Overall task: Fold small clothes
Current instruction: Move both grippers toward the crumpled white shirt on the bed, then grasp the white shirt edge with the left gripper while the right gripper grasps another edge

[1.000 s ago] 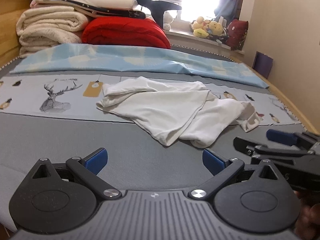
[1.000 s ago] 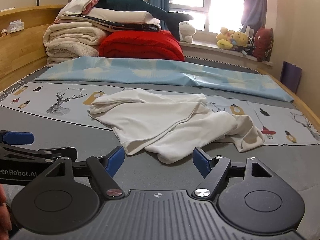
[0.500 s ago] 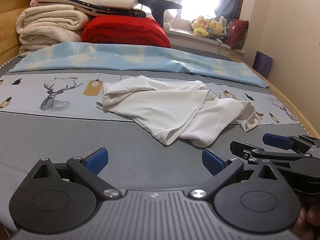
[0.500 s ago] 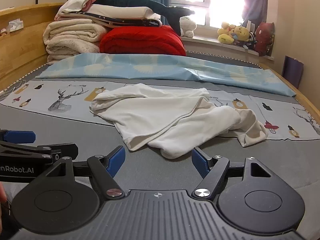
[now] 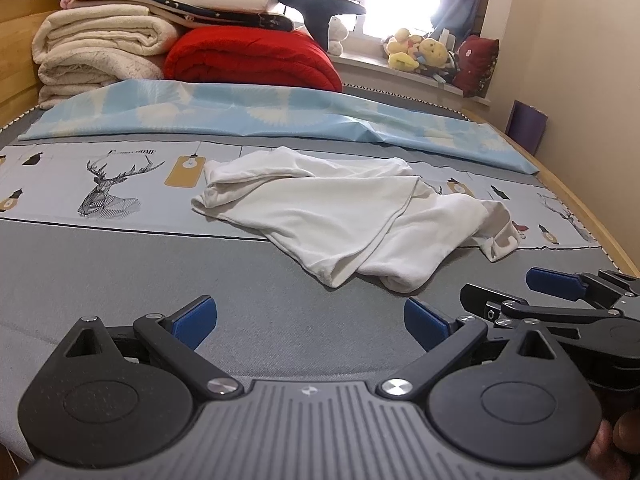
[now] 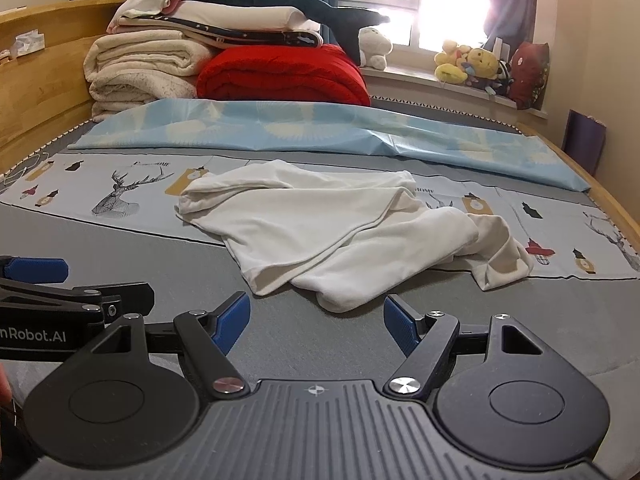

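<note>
A crumpled white garment point(image 5: 348, 216) point(image 6: 344, 232) lies in a loose heap on the bed, partly on a printed cloth and partly on the grey cover. My left gripper point(image 5: 310, 322) hovers low over the grey cover, short of the garment's near edge, open with nothing between its blue pads. My right gripper point(image 6: 316, 322) is also open and empty, close in front of the garment's nearest fold. Each gripper shows in the other's view: the right one point(image 5: 560, 300) at the right side, the left one point(image 6: 60, 292) at the left side.
A pale cloth with deer prints point(image 5: 108, 188) and a light blue sheet point(image 5: 280, 114) cross the bed behind the garment. Folded blankets point(image 5: 104, 52), a red quilt point(image 5: 248, 60) and plush toys point(image 5: 420, 52) sit at the back. A wooden bed edge point(image 5: 588, 216) runs along the right.
Both grippers have crept forward toward the garment, which now looks slightly larger and nearer. Both stayed open. The garment has not moved.
</note>
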`<state>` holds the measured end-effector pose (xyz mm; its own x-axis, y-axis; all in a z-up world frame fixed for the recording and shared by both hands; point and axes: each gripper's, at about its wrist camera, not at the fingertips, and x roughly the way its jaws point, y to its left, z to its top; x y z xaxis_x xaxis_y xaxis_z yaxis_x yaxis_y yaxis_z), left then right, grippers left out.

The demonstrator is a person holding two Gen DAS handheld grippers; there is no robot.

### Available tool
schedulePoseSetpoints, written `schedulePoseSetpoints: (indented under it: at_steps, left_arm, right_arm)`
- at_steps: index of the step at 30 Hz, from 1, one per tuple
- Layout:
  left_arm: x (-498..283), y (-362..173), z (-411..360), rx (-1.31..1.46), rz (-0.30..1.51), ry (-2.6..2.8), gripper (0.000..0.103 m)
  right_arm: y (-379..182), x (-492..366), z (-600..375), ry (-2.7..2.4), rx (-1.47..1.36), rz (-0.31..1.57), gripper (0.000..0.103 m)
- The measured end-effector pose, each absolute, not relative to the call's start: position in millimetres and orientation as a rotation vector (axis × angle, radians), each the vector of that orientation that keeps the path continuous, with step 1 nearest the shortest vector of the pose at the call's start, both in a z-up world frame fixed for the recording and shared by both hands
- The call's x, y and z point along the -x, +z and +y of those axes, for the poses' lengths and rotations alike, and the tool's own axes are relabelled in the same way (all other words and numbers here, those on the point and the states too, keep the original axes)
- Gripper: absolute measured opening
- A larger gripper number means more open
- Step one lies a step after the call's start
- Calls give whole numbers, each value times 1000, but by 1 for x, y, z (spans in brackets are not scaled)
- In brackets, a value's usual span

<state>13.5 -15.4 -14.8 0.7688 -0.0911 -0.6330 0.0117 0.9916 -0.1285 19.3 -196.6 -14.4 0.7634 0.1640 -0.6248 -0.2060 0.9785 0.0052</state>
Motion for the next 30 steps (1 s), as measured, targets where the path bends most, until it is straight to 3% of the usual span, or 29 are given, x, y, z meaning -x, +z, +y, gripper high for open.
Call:
schedulePoseSetpoints:
  at_steps: [9,11,16,18,22,30]
  left_arm:
    - [-11,-13,-16,118,670,-63,96]
    - [-10,-11,-15,125,660,-66,85]
    - [-14,-10,-13,136,671,-87,32]
    - [-17,-8,-13,146,677,-97,24]
    - [-38,-4,-13,147,732,-160,22]
    - [-124,-41,-22,40,800,-228,22]
  right_arm:
    - [-10,-17,-198,202,66,655,72]
    - [-3,-19,-204,209,40,648,60]
    - [27,-37,-225,237,94,539,35]
    - [27,-48,-240,216,74,529,29]
    - [-2,-58,-269,131,35,652,19]
    - [-6,-54,-281,156,101,628,20]
